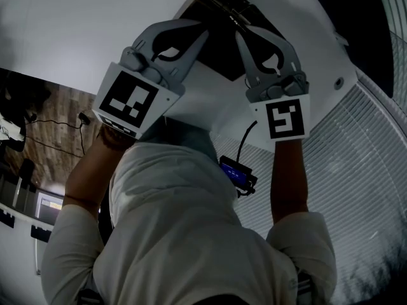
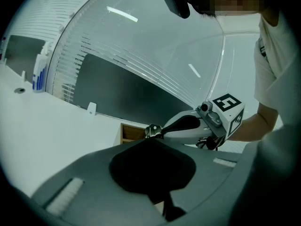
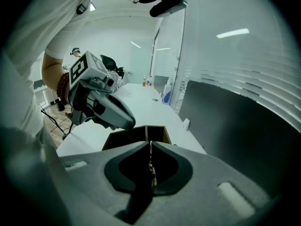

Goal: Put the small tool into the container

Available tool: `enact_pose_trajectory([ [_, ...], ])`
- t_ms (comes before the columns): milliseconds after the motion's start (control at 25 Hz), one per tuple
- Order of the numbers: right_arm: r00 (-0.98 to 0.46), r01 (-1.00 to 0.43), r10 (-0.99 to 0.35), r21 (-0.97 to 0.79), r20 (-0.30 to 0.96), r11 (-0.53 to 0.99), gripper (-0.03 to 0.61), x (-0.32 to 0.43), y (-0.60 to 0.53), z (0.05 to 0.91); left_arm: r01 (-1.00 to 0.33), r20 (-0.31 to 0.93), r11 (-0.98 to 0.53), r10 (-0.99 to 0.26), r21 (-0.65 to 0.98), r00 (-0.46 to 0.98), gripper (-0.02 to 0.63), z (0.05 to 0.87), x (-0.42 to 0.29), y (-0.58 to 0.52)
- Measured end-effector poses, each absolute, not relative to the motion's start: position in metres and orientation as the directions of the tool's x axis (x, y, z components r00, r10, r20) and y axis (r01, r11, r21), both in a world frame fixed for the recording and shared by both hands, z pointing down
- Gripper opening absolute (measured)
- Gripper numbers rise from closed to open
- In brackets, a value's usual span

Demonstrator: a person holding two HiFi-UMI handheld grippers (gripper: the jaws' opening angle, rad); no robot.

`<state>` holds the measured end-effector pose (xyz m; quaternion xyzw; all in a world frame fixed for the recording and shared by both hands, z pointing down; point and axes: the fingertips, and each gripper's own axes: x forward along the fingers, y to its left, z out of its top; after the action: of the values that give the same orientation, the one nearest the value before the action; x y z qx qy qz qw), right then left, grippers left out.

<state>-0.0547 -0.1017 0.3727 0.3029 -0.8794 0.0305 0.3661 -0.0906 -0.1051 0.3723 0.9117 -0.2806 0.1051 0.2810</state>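
Grippers meet at the top middle of the head view, both tips at the dark mouth of the open box point(image 1: 213, 43) on the white table point(image 1: 76, 30). The right gripper point(image 3: 150, 145) has its jaws pressed narrow on the tool point(image 3: 151, 166), a thin metal sliver caught upright between them. In the left gripper view the same tool point(image 2: 151, 130) glints at the centre of the frame, at the right gripper's point(image 2: 157, 132) tip and just beside the box's point(image 2: 128, 132) wooden wall. Whether it has dipped below the rim, I cannot tell. The left gripper point(image 2: 149, 141) has its jaws together with nothing seen between them. In the right gripper view it point(image 3: 131, 124) sits at mid-left, its tip over the box point(image 3: 157, 133).
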Motion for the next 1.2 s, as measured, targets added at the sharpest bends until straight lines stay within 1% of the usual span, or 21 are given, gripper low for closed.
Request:
enact_pose_trajectory([
  [200,-0.551,-0.592,-0.524,0.138,0.649,0.794,0.011,-0.057,-0.104,0.377,-0.574,0.355,-0.674,-0.452,0.466,0.819,0.003,0.379,-0.095,-0.103],
  [560,-0.536,-0.564,-0.506,0.159,0.676,0.810,0.015,-0.054,-0.102,0.384,-0.560,0.362,-0.687,-0.430,0.464,0.827,0.003,0.380,-0.088,-0.101],
  [920,-0.519,-0.563,-0.511,0.176,0.685,0.808,0.025,-0.051,-0.103,0.390,-0.564,0.351,-0.687,-0.444,0.457,0.825,0.003,0.377,-0.087,-0.100],
  [1200,-0.524,-0.578,-0.551,0.205,0.649,0.790,0.034,-0.048,-0.102,0.377,-0.567,0.352,-0.696,-0.447,0.440,0.822,0.003,0.374,-0.085,-0.092],
])
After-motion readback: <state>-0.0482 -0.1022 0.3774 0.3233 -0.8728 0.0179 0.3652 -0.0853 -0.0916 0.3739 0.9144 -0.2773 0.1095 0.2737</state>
